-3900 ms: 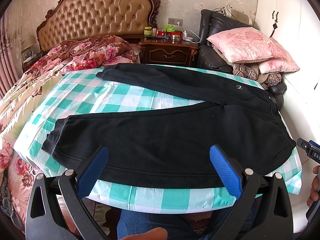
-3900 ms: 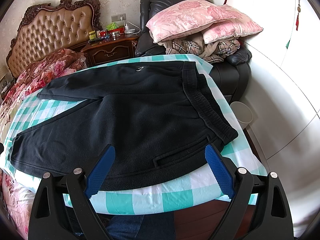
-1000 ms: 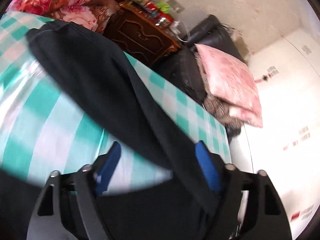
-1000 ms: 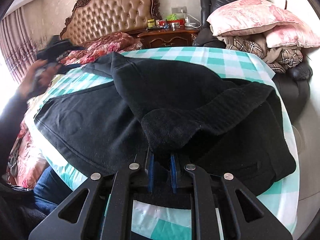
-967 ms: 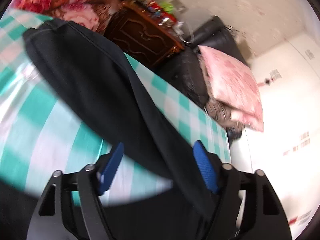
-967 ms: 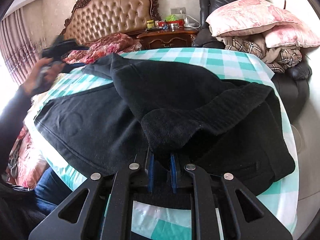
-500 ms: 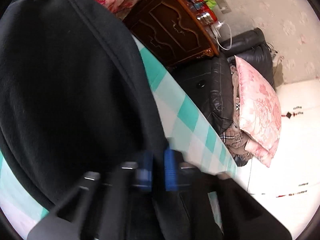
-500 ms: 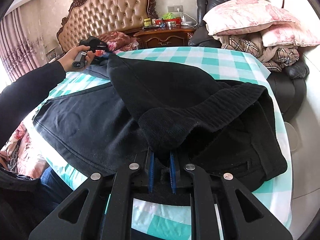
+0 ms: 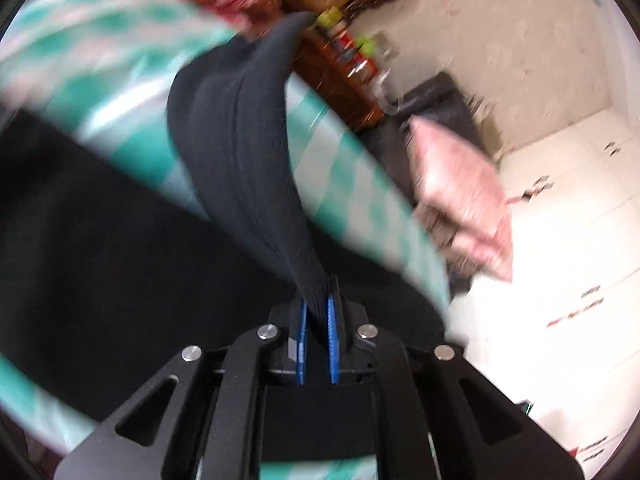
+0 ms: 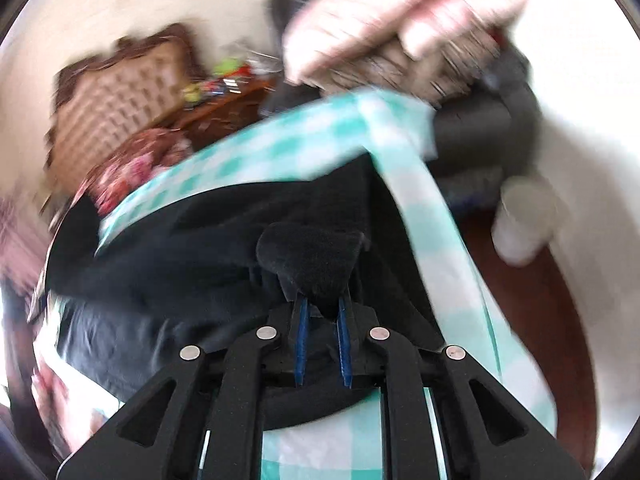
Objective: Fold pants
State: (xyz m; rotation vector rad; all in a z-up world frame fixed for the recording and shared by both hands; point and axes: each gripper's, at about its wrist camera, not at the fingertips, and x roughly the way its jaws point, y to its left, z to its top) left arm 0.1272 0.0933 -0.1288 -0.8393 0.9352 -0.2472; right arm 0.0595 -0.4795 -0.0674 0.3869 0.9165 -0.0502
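Already both claws are clamped on the black pants [image 9: 240,152]: the left gripper [image 9: 316,312] pinches a leg cuff at lower centre, the right gripper [image 10: 322,312] a waistband bunch. If either thin pinch slips, that end would drop crooked onto the checked tablecloth [image 10: 416,216].

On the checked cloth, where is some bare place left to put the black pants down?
A bare strip of checked cloth lies beyond the pants, toward the nightstand. A second strip runs along the edge by the white bin. The middle is crowded with bunched black fabric.
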